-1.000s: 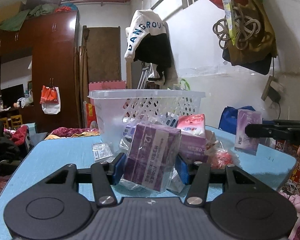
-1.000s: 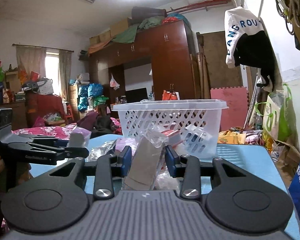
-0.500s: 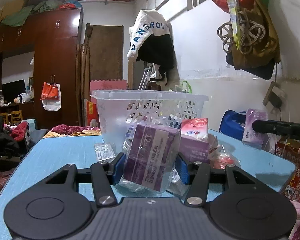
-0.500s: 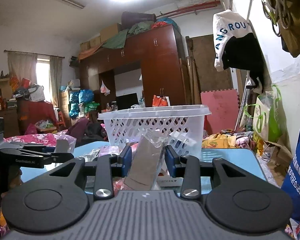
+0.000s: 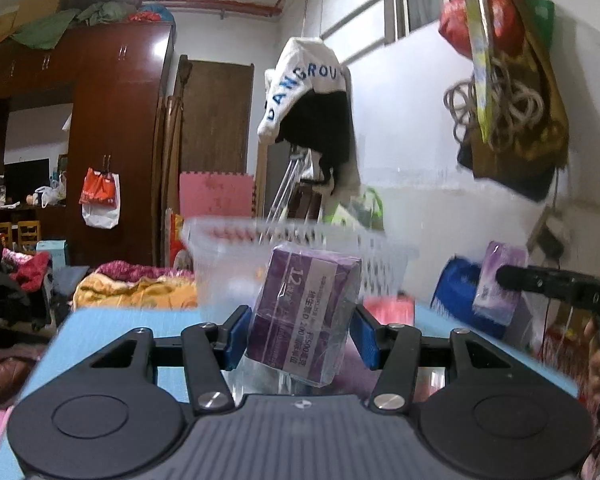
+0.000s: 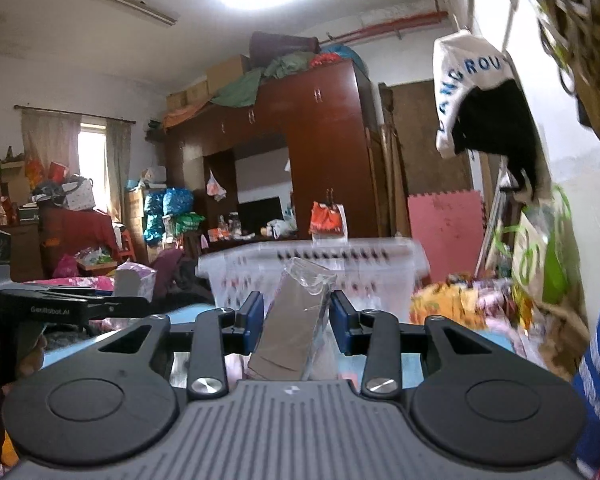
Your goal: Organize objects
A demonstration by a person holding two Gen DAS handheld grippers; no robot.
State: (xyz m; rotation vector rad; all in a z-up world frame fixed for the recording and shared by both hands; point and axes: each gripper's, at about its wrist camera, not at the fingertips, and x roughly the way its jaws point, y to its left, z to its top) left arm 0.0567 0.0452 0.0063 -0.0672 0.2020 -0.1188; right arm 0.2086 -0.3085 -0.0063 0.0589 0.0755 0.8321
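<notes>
STEP: carry phase, both loads lifted, judged bound for basket | LEFT: left claw (image 5: 298,334) clamped on purple box (image 5: 304,316), box between pads | RIGHT: right claw (image 6: 296,322) clamped on wrapped grey pack (image 6: 294,328) | BASKET: white basket (image 5: 384,264) just beyond both claws, rim near load height | NEXT: clear rim, release over interior.

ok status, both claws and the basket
Left claw shut on purple box. Right claw shut on clear pack. Basket ahead, nothing between.
</notes>
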